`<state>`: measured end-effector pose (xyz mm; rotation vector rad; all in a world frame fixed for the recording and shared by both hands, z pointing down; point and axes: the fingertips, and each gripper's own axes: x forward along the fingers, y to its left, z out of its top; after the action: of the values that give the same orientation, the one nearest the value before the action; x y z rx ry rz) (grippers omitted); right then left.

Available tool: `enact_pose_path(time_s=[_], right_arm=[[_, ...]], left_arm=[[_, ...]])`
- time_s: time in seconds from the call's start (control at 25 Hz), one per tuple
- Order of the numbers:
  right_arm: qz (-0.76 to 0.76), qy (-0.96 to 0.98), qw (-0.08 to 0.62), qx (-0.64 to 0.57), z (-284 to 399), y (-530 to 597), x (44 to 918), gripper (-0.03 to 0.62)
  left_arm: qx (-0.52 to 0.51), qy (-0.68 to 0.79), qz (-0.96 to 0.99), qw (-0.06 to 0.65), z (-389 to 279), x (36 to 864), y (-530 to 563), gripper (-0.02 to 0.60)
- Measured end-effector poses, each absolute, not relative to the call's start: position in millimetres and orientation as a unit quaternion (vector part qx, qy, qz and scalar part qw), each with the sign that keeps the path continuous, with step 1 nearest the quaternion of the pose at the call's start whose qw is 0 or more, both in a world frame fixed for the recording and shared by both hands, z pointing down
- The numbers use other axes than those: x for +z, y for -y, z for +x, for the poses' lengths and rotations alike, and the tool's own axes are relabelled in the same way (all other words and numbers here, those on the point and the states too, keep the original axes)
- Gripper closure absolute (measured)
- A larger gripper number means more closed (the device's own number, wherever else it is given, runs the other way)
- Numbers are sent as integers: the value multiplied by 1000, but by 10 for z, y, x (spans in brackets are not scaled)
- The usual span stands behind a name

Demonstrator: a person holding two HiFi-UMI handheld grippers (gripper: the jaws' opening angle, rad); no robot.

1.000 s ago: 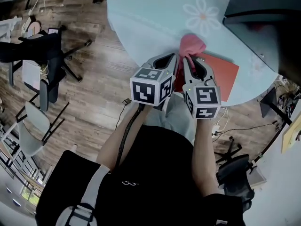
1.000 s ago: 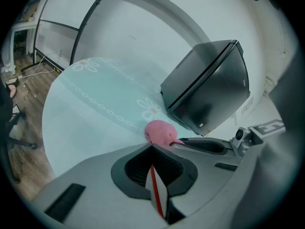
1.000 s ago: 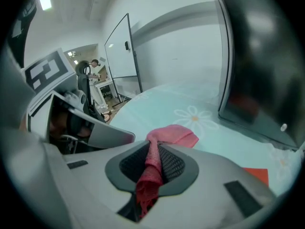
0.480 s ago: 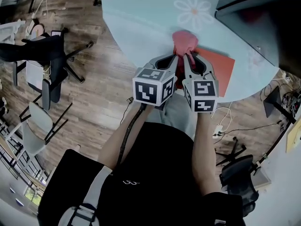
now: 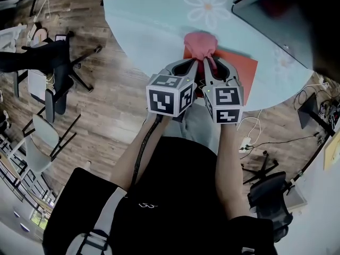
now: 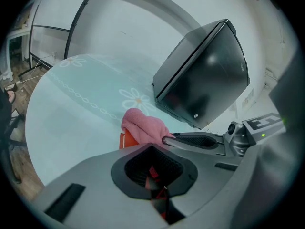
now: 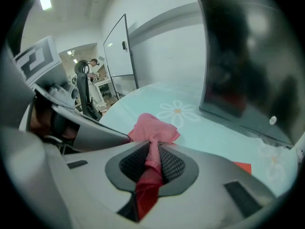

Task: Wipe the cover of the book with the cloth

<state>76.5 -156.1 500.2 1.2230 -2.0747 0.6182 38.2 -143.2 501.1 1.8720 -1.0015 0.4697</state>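
Note:
A red book (image 5: 236, 70) lies near the front edge of the light blue table (image 5: 149, 25). A bunched pink cloth (image 5: 201, 43) rests on the book's far left corner. My right gripper (image 5: 209, 62) is shut on the cloth, whose tail runs back between the pads (image 7: 153, 149). Close beside it on the left, my left gripper (image 5: 195, 64) is shut, with the red of the book's edge showing between its pads (image 6: 152, 149). The left gripper view shows the cloth (image 6: 143, 128) on the book's corner (image 6: 125, 140). A red corner of the book (image 7: 243, 166) shows in the right gripper view.
A large dark monitor (image 5: 276, 9) stands on the table beyond the book, also seen as a black slab (image 6: 205, 80). A white flower print (image 5: 206, 7) marks the tabletop. Office chairs (image 5: 53, 57) stand on the wood floor at left, cables (image 5: 249, 137) at right.
The table, book and cloth have drifted left in the head view. Both grippers keep their hold at the book's left end, and the cloth stays on the same corner.

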Motion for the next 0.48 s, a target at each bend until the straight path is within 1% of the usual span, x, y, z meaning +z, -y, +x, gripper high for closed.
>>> enact_pose_path(time_s=[0.48], right_arm=[[472, 789, 312, 240, 1095, 1472, 5000, 542]], left_arm=[[197, 404, 758, 473, 620, 5087, 1302, 566]])
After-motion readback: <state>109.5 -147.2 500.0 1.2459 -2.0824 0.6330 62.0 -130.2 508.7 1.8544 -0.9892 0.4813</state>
